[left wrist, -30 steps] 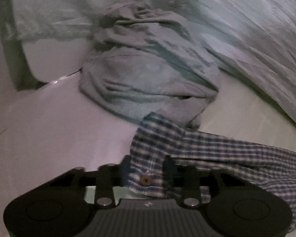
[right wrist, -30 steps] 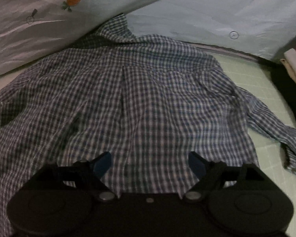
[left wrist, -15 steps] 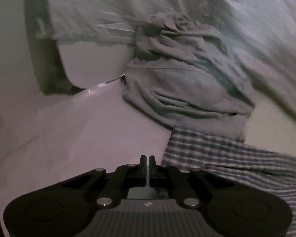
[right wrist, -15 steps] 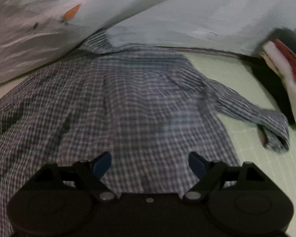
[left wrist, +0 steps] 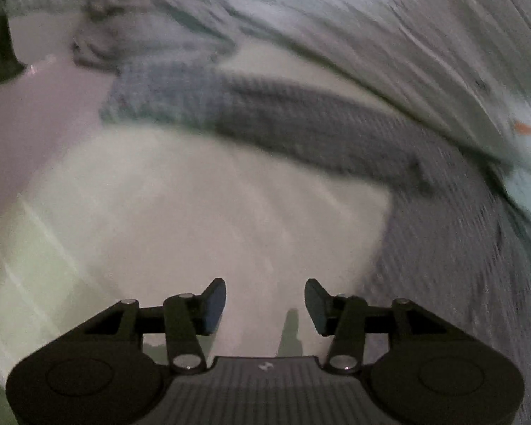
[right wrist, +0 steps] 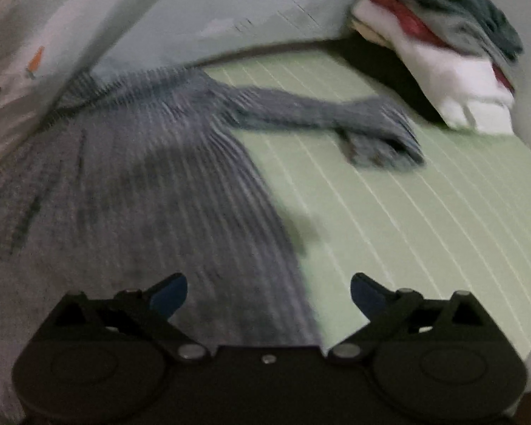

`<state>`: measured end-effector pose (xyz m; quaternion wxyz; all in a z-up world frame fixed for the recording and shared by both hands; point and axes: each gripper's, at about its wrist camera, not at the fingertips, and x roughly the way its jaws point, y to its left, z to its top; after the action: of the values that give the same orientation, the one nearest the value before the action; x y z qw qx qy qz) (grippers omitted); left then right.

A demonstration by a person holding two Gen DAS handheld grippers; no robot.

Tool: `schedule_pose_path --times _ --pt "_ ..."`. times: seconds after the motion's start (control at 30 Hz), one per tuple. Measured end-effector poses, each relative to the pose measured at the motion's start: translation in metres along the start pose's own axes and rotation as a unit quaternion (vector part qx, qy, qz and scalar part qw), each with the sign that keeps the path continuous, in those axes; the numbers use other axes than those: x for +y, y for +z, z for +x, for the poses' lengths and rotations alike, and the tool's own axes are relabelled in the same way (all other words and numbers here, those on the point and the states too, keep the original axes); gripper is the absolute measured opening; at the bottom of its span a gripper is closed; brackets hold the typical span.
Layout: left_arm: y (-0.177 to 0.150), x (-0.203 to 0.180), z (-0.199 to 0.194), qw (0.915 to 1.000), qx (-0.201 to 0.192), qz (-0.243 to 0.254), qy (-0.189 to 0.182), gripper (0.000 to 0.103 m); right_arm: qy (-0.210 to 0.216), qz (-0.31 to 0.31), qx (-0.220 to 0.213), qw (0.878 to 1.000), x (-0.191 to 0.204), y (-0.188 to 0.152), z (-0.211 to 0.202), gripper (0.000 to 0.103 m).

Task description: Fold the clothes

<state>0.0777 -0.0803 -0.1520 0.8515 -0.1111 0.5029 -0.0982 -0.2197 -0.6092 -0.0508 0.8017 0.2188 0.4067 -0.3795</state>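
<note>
Lay spread flat on the green mat (right wrist: 389, 212), the checked shirt (right wrist: 152, 184), sleeves (right wrist: 318, 113) outstretched sideways, nearer the right gripper (right wrist: 269, 292) than the left gripper (left wrist: 265, 301); both gaped, empty.

Both my wrist views are dim, w/ a grey-green cast and grainy noise. Heavy motion blur in each: the checked shirt (right wrist: 166, 191) smears into streaks, its pattern unreadable, and the mat (right wrist: 407, 212) lines go soft. Only my left gripper (left wrist: 265, 301) and right gripper (right wrist: 269, 294) stay sharp, near-black w/ little detail. A faint shadow sits between the left fingers. Fisheye bends everything toward the edges; corners are black. No glare, light source can't be told.
</note>
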Motion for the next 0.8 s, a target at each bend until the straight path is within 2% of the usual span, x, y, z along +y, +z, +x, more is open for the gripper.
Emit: schedule_pose_path --times 0.07,0.13,0.23,0.33,0.47,0.57,0.6,0.67,0.73,0.77,0.8 --pt "-0.018 -0.009 -0.003 0.9998 0.016 0.004 -0.013 0.055 0.001 -0.008 0.015 1.0 -0.011 -0.01 0.004 0.099" --pt "-0.033 -0.017 -0.007 0.9993 0.026 0.009 -0.023 0.065 0.004 -0.011 0.026 1.0 -0.02 -0.02 0.008 0.099" --pt "-0.047 -0.024 -0.01 0.9986 0.041 0.01 -0.032 0.067 0.015 -0.009 0.036 0.999 -0.026 -0.029 0.011 0.094" --pt "-0.057 -0.037 -0.011 0.9984 0.042 0.037 -0.012 0.067 0.028 -0.012 0.044 0.999 -0.025 -0.034 0.013 0.088" --pt "-0.066 -0.049 -0.008 0.9964 0.034 0.075 0.02 0.067 0.044 -0.036 0.051 0.997 -0.017 -0.041 0.013 0.087" --pt "-0.07 -0.052 -0.008 0.9951 0.031 0.089 0.028 0.066 0.05 -0.052 0.049 0.996 -0.012 -0.044 0.012 0.087" --pt "-0.071 -0.052 -0.009 0.9949 0.029 0.091 0.031 0.064 0.052 -0.058 0.049 0.996 -0.011 -0.045 0.012 0.084" --pt "-0.072 -0.052 -0.01 0.9943 0.024 0.093 0.047 0.051 0.056 -0.069 0.048 0.995 -0.008 -0.047 0.011 0.081" --pt "-0.074 -0.052 -0.012 0.9937 0.019 0.093 0.06 0.022 0.06 -0.08 0.047 0.994 -0.005 -0.049 0.01 0.076" --pt "-0.074 -0.049 -0.012 0.9943 0.021 0.088 0.056 0.01 0.062 -0.087 0.045 0.993 -0.003 -0.049 0.009 0.066" --pt "-0.074 -0.046 -0.013 0.9952 0.023 0.08 0.051 0.002 0.062 -0.098 0.043 0.992 -0.001 -0.049 0.009 0.053"
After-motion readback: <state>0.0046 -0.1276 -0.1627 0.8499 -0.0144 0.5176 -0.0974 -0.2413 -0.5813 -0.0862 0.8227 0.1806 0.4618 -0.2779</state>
